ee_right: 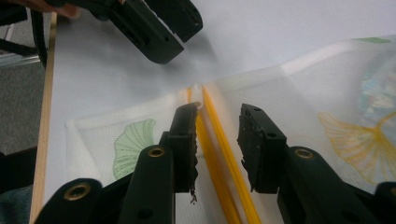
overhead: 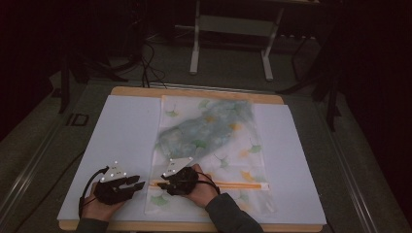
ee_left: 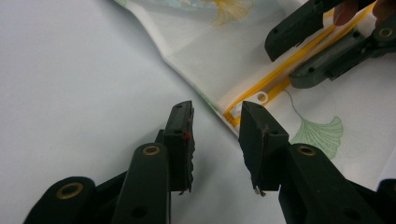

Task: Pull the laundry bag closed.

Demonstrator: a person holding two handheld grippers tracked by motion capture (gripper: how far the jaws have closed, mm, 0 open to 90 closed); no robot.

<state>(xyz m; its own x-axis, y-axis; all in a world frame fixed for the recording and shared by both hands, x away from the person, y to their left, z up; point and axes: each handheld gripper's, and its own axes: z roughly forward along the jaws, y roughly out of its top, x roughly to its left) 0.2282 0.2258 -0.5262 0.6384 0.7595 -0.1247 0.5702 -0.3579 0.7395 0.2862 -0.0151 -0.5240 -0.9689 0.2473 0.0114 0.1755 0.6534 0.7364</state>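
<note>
**Lining up on the zipper end of the mesh bag**

I have one mesh bag (overhead: 214,150) lying flat on the white sheet (overhead: 121,131) that covers the table (overhead: 194,92), printed with ginkgo leaves and holding a bluish-green bundle (overhead: 204,128) in its far half. One yellow zipper (overhead: 233,184) runs across the near end of the bag.

My right gripper (overhead: 163,183) hangs over the zipper's left end, its jaws parted and straddling the yellow tape (ee_right: 219,154); nothing is pinched between them. My left gripper (overhead: 141,184) sits just beside the bag's left edge, over the white sheet, jaws likewise parted and empty, with the zipper's end tab (ee_left: 247,105) close ahead of the tips.

To do this well, I judge that the left gripper should take the fabric at the zipper's end and hold it taut, while the right closes on the slider, which I cannot pick out clearly. I would come down squarely so the pads bite the tape rather than the thin mesh, then pull along the zipper's line, not upward, or the bag will bunch and drag.

Count: two grippers, one bag, one zipper, one bundle inside, one sheet.
</note>
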